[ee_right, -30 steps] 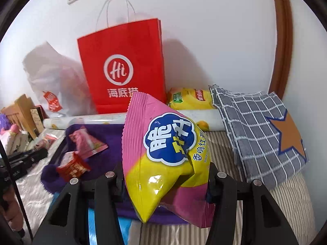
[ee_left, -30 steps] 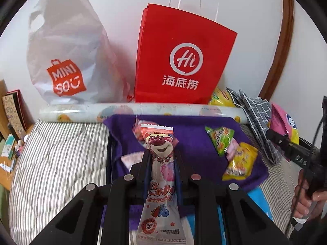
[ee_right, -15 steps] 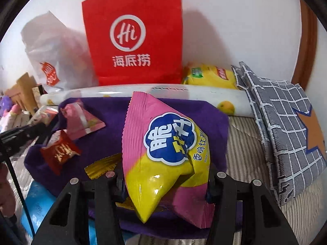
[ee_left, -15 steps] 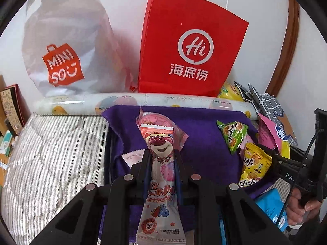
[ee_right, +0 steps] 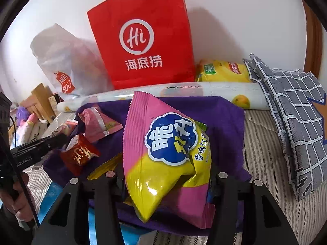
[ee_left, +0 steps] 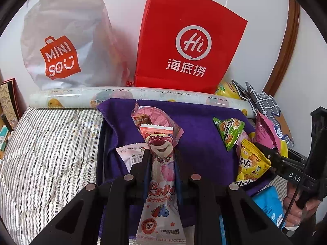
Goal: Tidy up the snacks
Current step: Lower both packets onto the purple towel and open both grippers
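Note:
My left gripper [ee_left: 161, 159] is shut on a tall pink bear-print snack packet [ee_left: 160, 183], held upright over the purple cloth [ee_left: 196, 122]. My right gripper [ee_right: 166, 181] is shut on a puffy pink and yellow chip bag [ee_right: 163, 163] above the same cloth [ee_right: 222, 118]; its fingertips are hidden behind the bag. On the cloth lie a pink packet [ee_left: 155, 116], a green packet [ee_left: 230, 130], a yellow packet [ee_left: 250, 165], and in the right wrist view a pink packet [ee_right: 100, 122] and a red packet [ee_right: 79, 155].
A red paper bag [ee_left: 188, 40] and a white Miniso plastic bag [ee_left: 61, 40] stand against the wall behind a printed roll [ee_left: 81, 100]. A yellow chip bag [ee_right: 222, 71] and a grey checked pillow [ee_right: 292, 110] lie at right. Striped bedding [ee_left: 51, 147] spreads left.
Both grippers have moved forward and down toward the purple cloth, each still holding its packet. The bags at the wall look larger and closer.

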`<control>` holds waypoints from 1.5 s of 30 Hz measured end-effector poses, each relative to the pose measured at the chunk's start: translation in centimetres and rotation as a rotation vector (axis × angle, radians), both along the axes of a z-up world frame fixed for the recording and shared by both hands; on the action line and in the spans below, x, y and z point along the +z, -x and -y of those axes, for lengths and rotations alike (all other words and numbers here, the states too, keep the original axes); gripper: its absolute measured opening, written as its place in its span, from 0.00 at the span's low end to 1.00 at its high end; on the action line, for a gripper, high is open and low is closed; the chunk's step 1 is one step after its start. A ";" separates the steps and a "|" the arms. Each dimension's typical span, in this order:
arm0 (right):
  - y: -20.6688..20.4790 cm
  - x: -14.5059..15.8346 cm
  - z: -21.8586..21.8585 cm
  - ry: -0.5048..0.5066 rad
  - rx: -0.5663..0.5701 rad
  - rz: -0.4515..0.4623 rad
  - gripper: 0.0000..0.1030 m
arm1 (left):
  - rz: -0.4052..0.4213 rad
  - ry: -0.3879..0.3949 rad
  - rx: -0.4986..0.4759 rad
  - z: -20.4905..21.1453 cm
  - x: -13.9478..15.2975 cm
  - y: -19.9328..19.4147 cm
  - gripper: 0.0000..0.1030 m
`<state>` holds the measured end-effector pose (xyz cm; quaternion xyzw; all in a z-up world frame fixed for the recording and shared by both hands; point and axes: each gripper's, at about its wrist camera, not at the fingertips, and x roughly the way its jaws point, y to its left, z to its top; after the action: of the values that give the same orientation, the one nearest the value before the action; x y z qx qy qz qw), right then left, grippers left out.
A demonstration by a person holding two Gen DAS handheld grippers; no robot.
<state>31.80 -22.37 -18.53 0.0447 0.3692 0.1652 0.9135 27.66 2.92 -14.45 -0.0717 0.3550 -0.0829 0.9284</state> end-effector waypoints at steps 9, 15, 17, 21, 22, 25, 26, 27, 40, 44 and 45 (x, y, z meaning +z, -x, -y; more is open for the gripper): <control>-0.1 0.5 0.8 -0.027 -0.007 0.003 0.76 | -0.004 0.016 -0.007 -0.1 -0.1 0.0 0.19; 0.2 0.9 1.1 -0.050 0.003 0.005 0.76 | -0.005 0.026 -0.019 0.0 -0.2 0.0 0.19; 0.4 1.3 1.2 -0.059 0.005 0.014 0.76 | -0.004 0.029 -0.028 0.1 -0.2 0.0 0.19; 0.9 2.0 1.4 -0.023 -0.010 0.053 0.76 | -0.011 0.035 -0.049 0.6 0.0 -0.2 0.19; 1.0 2.1 1.4 -0.015 -0.014 0.063 0.76 | -0.015 0.038 -0.059 0.8 0.1 -0.3 0.19; 1.1 2.4 1.8 -0.021 -0.020 0.069 0.76 | -0.024 0.017 -0.058 1.6 0.3 -1.1 0.20; 1.0 2.4 1.9 -0.024 -0.024 0.068 0.76 | -0.035 0.002 -0.050 1.9 0.3 -1.4 0.20; 1.0 2.4 2.1 -0.027 -0.031 0.067 0.76 | -0.038 -0.001 -0.046 2.0 0.2 -1.5 0.20; 1.3 2.3 1.9 0.020 -0.069 0.084 0.76 | 0.016 0.042 -0.032 1.2 0.9 -0.2 0.47; 1.7 2.7 1.3 0.054 -0.079 0.108 0.76 | 0.039 0.030 -0.035 0.8 1.5 0.6 0.49; 1.9 2.9 1.3 0.056 -0.085 0.112 0.76 | 0.042 0.025 -0.030 0.6 1.7 0.8 0.50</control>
<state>29.93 -23.62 -15.62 0.0256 0.3198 0.1183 0.9397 26.85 2.30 -12.72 -0.0761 0.3354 -0.1026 0.9334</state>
